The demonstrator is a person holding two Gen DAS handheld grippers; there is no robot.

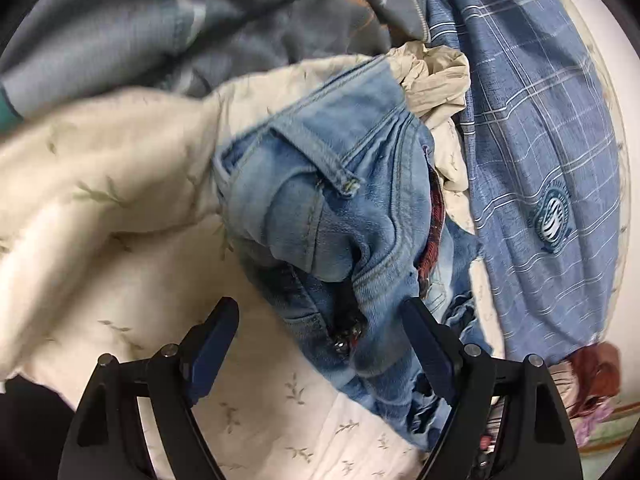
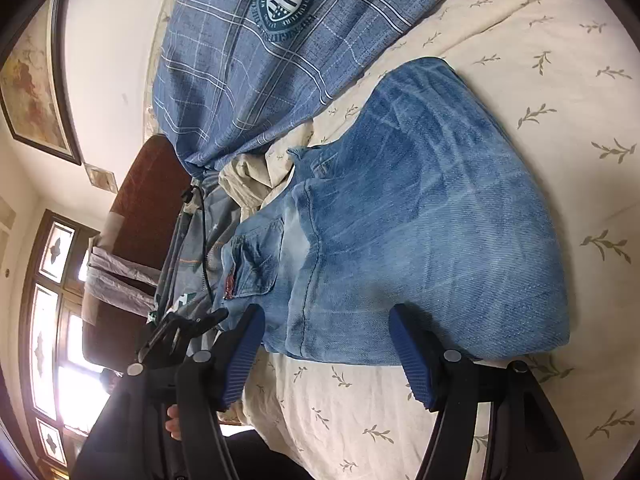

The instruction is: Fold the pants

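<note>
A pair of light blue jeans (image 2: pixel 420 216) lies folded on a cream bedspread with a leaf print (image 2: pixel 560 80). In the right wrist view my right gripper (image 2: pixel 328 344) is open, its blue pads standing either side of the jeans' near edge without pressing on it. In the left wrist view the waistband end of the jeans (image 1: pixel 328 220) is bunched up, showing a belt loop and a pocket. My left gripper (image 1: pixel 320 332) is open just above that bunched denim. Its right finger (image 1: pixel 428 348) overlaps the cloth, and its left finger (image 1: pixel 216 340) is over the bedspread (image 1: pixel 100 200).
A blue plaid cloth with a round emblem (image 2: pixel 256 60) lies beside the jeans. A crumpled beige garment (image 1: pixel 436 80) and a grey garment crossed by a black cable (image 1: pixel 248 20) lie beyond the waistband. A dark headboard (image 2: pixel 148 184), a window (image 2: pixel 52 320) and a framed picture (image 2: pixel 36 88) are off the bed.
</note>
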